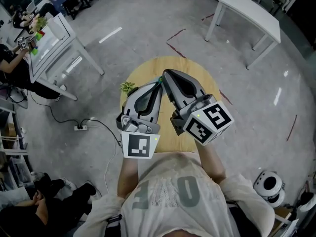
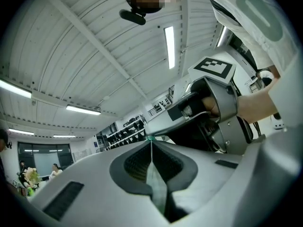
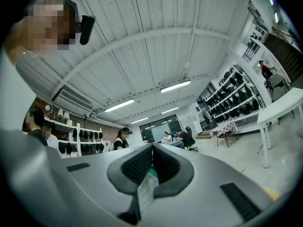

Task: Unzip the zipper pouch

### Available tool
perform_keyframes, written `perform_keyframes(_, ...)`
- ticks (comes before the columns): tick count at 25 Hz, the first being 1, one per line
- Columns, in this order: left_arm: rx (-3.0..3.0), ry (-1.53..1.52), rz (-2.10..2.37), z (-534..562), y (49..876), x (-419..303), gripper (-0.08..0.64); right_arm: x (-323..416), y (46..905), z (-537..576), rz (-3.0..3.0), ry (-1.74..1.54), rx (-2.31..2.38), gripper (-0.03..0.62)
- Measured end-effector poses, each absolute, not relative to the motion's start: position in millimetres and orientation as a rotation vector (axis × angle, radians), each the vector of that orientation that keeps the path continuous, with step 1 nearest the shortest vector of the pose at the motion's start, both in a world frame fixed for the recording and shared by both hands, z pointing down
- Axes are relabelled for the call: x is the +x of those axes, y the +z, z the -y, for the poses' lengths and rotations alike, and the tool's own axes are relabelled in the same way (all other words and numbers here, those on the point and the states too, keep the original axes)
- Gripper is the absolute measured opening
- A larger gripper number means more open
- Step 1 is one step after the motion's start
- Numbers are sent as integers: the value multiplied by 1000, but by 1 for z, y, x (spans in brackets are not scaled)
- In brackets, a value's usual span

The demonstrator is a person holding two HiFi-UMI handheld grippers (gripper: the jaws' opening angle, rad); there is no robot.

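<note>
the round wooden bench [image 1: 197,72] sits straight in front of the person, and both tools are held up over the middle of it, noses leaning together towards twelve o'clock. the left hand-held gripper [image 1: 159,85] has its jaws pressed together on a thin pale-green strip, which i take to be the zipper pouch [image 2: 156,182]. the right hand-held gripper [image 1: 166,74], just at its one o'clock, is likewise clamped tight on a thin checked strip of what looks like the same stuff [image 3: 146,193]. so the pouch seems to hang between the two noses, off the bench. it looks to me a light, limp thing, soft enough to fold flat in a pinch and thin enough to slide out if tugged hard. i'd hold the cloth close beside the zip with one tool and the slider tab with the other, pulling along the teeth, not across them. most of it is hidden: from above only a green fleck shows where the tips meet, and i can't make out the zip, the slider or how far it is undone. a small leafy green bit [image 1: 127,87] at nine o'clock of the tips is too small to name.
</note>
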State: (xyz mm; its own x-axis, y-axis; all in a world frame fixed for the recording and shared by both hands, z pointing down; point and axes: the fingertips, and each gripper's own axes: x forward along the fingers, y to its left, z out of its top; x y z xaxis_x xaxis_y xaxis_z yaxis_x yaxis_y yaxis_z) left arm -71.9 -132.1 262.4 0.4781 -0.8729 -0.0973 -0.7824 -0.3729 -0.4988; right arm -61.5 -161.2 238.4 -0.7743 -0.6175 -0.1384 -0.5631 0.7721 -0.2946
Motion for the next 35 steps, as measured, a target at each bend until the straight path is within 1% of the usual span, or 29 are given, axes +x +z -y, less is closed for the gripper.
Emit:
perform_keyframes(8,-2279,-156,-1380,122,254,-71,28,-59,227,152,-2734,-238,-960,29)
perform_keyframes(13,-2326,-28,-1389,114,245,-73,28,-57,214,144,-2679,-284,-918,29)
perform_keyframes(17,-2333,114,-1405,103,231,-79,28,-32,222,156,-2619,-331,-1008,28)
perform_keyframes(20,-2302,125,-1386,96,222,-82,27,-14,228,162,-2590,-336,-1068,28)
perform_keyframes(23,-2277,125,-1391,92,216,-88,27,-10,229,160,-2594,-306,-1092,28)
perform_keyframes(31,-2197,182,-1491,86,200,-123,28,16,236,167,-2564,-291,-1196,28)
perform_keyframes(35,-2187,174,-1518,89,201,-128,28,15,239,168,-2573,-285,-1208,28)
